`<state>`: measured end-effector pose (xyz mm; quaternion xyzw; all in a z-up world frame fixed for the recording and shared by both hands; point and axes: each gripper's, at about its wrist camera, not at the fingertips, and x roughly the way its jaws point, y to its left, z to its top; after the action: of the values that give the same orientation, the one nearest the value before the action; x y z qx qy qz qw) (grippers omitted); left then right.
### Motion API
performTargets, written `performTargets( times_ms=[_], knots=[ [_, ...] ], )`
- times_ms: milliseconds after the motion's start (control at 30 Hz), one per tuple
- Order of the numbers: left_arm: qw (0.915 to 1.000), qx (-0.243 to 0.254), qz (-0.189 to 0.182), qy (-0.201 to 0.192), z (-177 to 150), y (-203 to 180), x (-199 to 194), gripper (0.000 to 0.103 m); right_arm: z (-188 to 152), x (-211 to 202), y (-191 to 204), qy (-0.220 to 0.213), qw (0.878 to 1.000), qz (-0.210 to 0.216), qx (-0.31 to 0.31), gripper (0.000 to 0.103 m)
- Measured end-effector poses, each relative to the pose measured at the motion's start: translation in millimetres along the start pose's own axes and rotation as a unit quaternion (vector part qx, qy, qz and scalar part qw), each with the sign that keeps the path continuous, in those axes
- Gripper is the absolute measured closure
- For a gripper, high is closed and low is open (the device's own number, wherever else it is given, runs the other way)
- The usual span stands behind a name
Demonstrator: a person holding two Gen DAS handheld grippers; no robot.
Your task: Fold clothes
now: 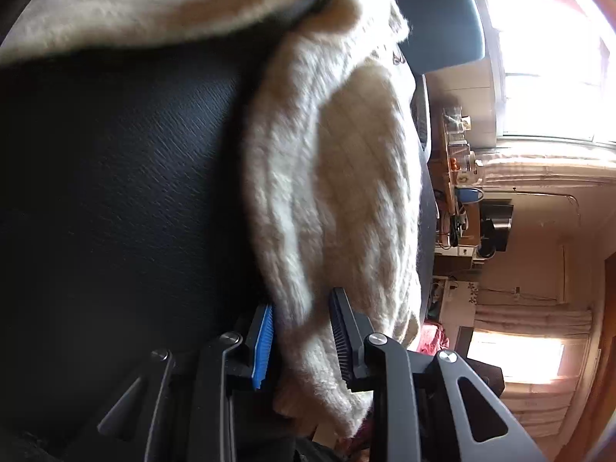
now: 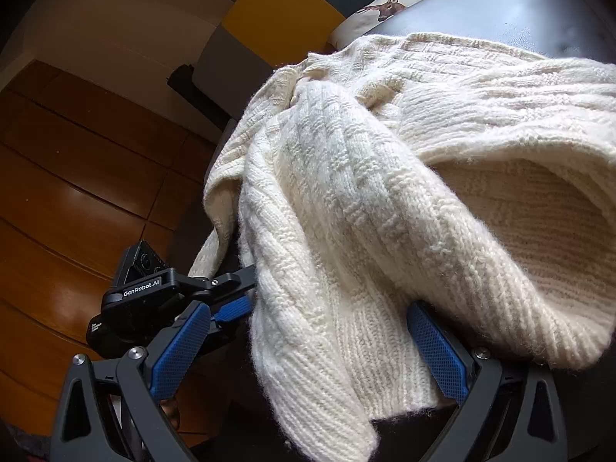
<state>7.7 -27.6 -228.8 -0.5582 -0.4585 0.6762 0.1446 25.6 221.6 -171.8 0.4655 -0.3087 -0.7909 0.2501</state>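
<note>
While folding: left gripper (image 1: 302, 340) pinching a hem of the cream chunky cable-knit wool sweater (image 2: 385, 177) between narrowed jaws; right gripper (image 2: 308, 350) straddling another ribbed edge, jaws spread wide, apparently not yet clamping. Lying rumpled across the black textured leather seat (image 1: 115, 192), one edge hanging off. Advisable: closing right jaws fully, then lifting both edges evenly.

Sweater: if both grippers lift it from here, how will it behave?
Probably floppy: the sweater already droops in loose folds over the black seat. Likely hefty for its size, given the thick chunky knit. The fuzzy yarn should grip the blue pads rather than slip, though the knit may stretch.
</note>
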Motion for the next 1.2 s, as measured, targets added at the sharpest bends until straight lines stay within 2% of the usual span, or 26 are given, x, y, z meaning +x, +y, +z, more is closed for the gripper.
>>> performTargets(
  times_ms=[33, 67, 100, 200, 267, 367, 433, 467, 500, 567, 633, 700, 733, 800, 833, 900, 933, 1000, 1067, 1100, 1133, 1200],
  knots=[
    [1.0, 0.006, 0.0, 0.0, 2.9, -2.3, 4.6, 0.082, -0.1, 0.0, 0.1, 0.0, 1.0, 0.0, 0.0, 0.0],
    [0.9999, 0.011, -0.001, 0.0, 5.8, -4.6, 9.2, 0.096, -0.3, -0.3, 0.1, 0.001, 1.0, 0.001, 0.0, 0.0],
    [0.9999, 0.016, -0.001, -0.002, 8.9, -6.5, 12.1, 0.097, -0.7, -1.3, 0.1, 0.002, 1.0, 0.001, 0.001, 0.0],
    [0.9988, 0.009, -0.004, -0.049, 21.7, -2.5, -21.8, 0.098, 2.5, -11.8, 6.3, 0.009, 1.0, 0.018, 0.005, 0.0],
    [0.9955, 0.007, -0.003, -0.094, 32.1, 3.8, -51.1, 0.098, 9.1, -26.3, 15.7, -0.008, 0.999, 0.034, -0.014, 0.0],
    [0.9882, 0.005, 0.022, -0.152, 53.1, 31.1, -107.9, 0.098, 23.7, -36.2, 23.0, -0.022, 0.999, 0.023, -0.032, 0.0],
    [0.9837, 0.001, 0.053, -0.172, 70.4, 45.0, -125.9, 0.098, 38.1, -30.3, 21.1, -0.027, 0.999, -0.017, -0.034, 0.0],
    [0.9829, -0.001, 0.069, -0.171, 75.1, 53.0, -130.9, 0.098, 45.8, -25.3, 17.5, -0.03, 0.997, -0.059, -0.028, 0.0],
    [0.9844, 0.005, 0.089, -0.152, 78.5, 56.9, -131.8, 0.098, 51.4, -22.6, 13.5, -0.03, 0.995, -0.093, -0.024, 0.0],
    [0.9828, 0.004, 0.104, -0.152, 75.8, 50.6, -132.9, 0.097, 60.2, -15.0, 7.3, -0.028, 0.988, -0.15, -0.024, 0.0],
    [0.981, 0.02, 0.099, -0.165, 68.1, 44.7, -147.2, 0.097, 67.0, -9.6, 2.8, -0.029, 0.978, -0.204, -0.029, 0.0],
    [0.9796, 0.056, 0.073, -0.179, 61.1, 32.7, -158.3, 0.096, 69.4, -16.8, 2.5, -0.045, 0.971, -0.232, -0.039, 0.0],
    [0.9783, 0.078, 0.058, -0.183, 58.5, 25.3, -159.5, 0.091, 69.6, -23.7, 3.1, -0.057, 0.967, -0.245, -0.047, 0.0],
    [0.9776, 0.117, 0.055, -0.166, 51.5, 15.6, -152.8, 0.088, 70.1, -35.5, 3.7, -0.073, 0.956, -0.275, -0.072, 0.0],
    [0.9778, 0.135, 0.057, -0.15, 49.7, 1.5, -135.1, 0.088, 69.1, -39.3, 3.9, -0.07, 0.951, -0.288, -0.092, 0.0],
    [0.9768, 0.17, 0.06, -0.116, 45.7, -25.4, -100.7, 0.088, 66.6, -38.6, 3.9, -0.044, 0.946, -0.3, -0.119, 0.0],
    [0.9769, 0.179, 0.064, -0.097, 39.8, -25.8, -90.8, 0.088, 64.4, -36.2, 4.8, -0.034, 0.942, -0.306, -0.133, 0.0],
    [0.9759, 0.197, 0.072, -0.061, 27.6, -27.0, -71.9, 0.088, 56.2, -31.6, 5.4, -0.024, 0.93, -0.328, -0.164, 0.0],
    [0.9734, 0.207, 0.089, -0.042, 9.6, -32.3, -66.2, 0.088, 51.3, -24.1, -2.9, -0.016, 0.918, -0.355, -0.176, 0.0],
    [0.969, 0.219, 0.107, -0.038, 7.6, -34.5, -56.8, 0.088, 49.0, -20.1, -7.6, -0.011, 0.912, -0.369, -0.18, 0.0],
    [0.9643, 0.232, 0.124, -0.034, 5.6, -36.4, -47.9, 0.088, 47.0, -17.2, -12.9, -0.008, 0.91, -0.374, -0.179, 0.0],
    [0.9571, 0.249, 0.145, -0.03, 4.6, -34.2, -40.7, 0.089, 43.0, -12.0, -23.7, -0.003, 0.91, -0.377, -0.171, 0.013]
  ],
)
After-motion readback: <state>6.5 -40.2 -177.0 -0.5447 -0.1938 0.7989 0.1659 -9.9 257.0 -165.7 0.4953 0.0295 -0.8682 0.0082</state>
